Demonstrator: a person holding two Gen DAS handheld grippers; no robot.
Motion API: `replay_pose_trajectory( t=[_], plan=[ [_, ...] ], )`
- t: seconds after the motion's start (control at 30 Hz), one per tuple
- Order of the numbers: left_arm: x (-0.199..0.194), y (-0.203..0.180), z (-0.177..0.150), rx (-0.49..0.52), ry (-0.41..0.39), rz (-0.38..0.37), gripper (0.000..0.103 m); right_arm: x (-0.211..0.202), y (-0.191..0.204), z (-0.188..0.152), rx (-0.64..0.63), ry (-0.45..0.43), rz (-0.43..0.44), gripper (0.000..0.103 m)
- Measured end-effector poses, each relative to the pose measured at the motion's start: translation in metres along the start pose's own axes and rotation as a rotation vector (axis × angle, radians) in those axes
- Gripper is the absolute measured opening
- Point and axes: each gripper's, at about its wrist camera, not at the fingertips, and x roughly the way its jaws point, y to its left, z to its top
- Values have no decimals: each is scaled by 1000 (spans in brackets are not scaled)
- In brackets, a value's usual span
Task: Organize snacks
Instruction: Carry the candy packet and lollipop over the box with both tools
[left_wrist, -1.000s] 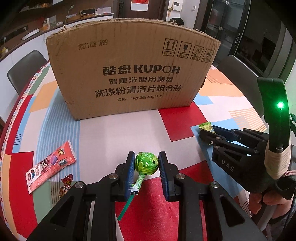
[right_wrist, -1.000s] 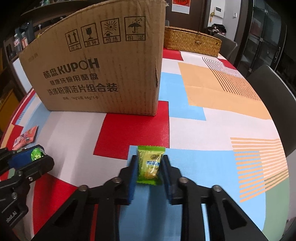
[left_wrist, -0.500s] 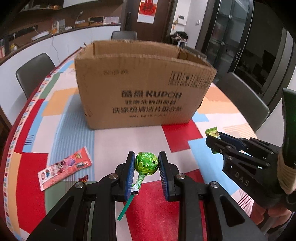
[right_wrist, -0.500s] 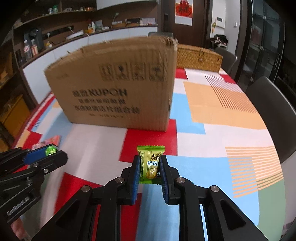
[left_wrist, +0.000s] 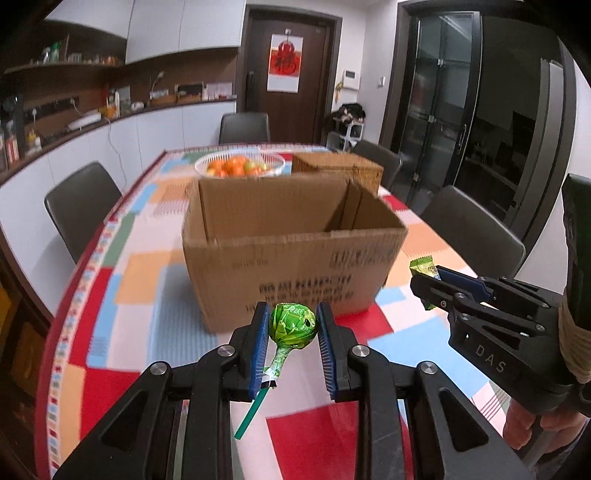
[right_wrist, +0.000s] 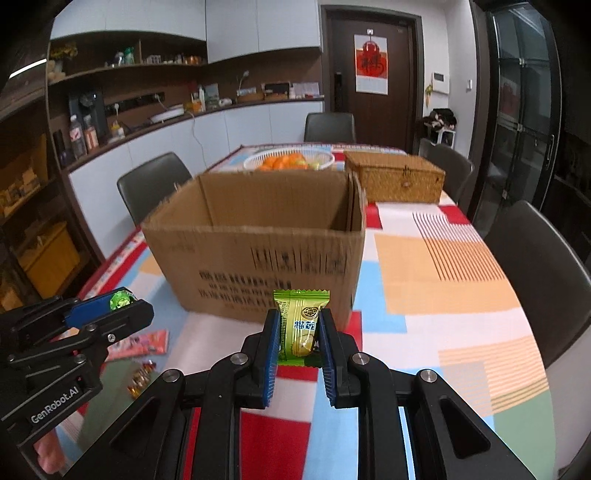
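We are holding both grippers above the surface (right_wrist: 424, 266), short of the open cardboard box (left_wrist: 291, 254). The left gripper (left_wrist: 293, 328) fingers are pinching a green lollipop (left_wrist: 293, 325); the right gripper (right_wrist: 297, 328) fingers are pinching a green wrapped candy (right_wrist: 300, 325). Neither snack is in the box yet. We are judging the task partway: a pink packet (right_wrist: 142, 341) and a small foil candy (right_wrist: 142, 374) are lying unsorted on the surface. The box floor is hidden.

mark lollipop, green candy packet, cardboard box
lollipop (left_wrist: 293, 325): left wrist view, wrapped head.
green candy packet (right_wrist: 300, 325): right wrist view, wrapper front.
cardboard box (right_wrist: 258, 266): right wrist view, front wall.
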Motion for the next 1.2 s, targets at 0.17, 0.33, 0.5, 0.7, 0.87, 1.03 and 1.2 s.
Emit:
replay_pose_trajectory(
  t=[0.17,0.33,0.5,0.7,0.87,1.03,1.2],
  plan=[
    [-7,3,25,30,-50,37,26,-9,3,22,-2,-60,5,22],
    [-15,7,47,60,-103,77,26,-15,2,45,6,-123,10,22],
    [-21,8,68,105,-150,104,26,-15,-3,67,31,-159,19,22],
    [-9,13,96,98,-152,91,26,-9,0,90,11,-169,43,22],
    [16,20,115,61,-110,53,26,9,-2,104,5,-141,52,22],
    [43,26,123,32,-55,33,26,29,-7,114,11,-95,63,22],
    [64,31,128,15,-28,57,31,47,-10,119,3,-65,47,22]
  ],
)
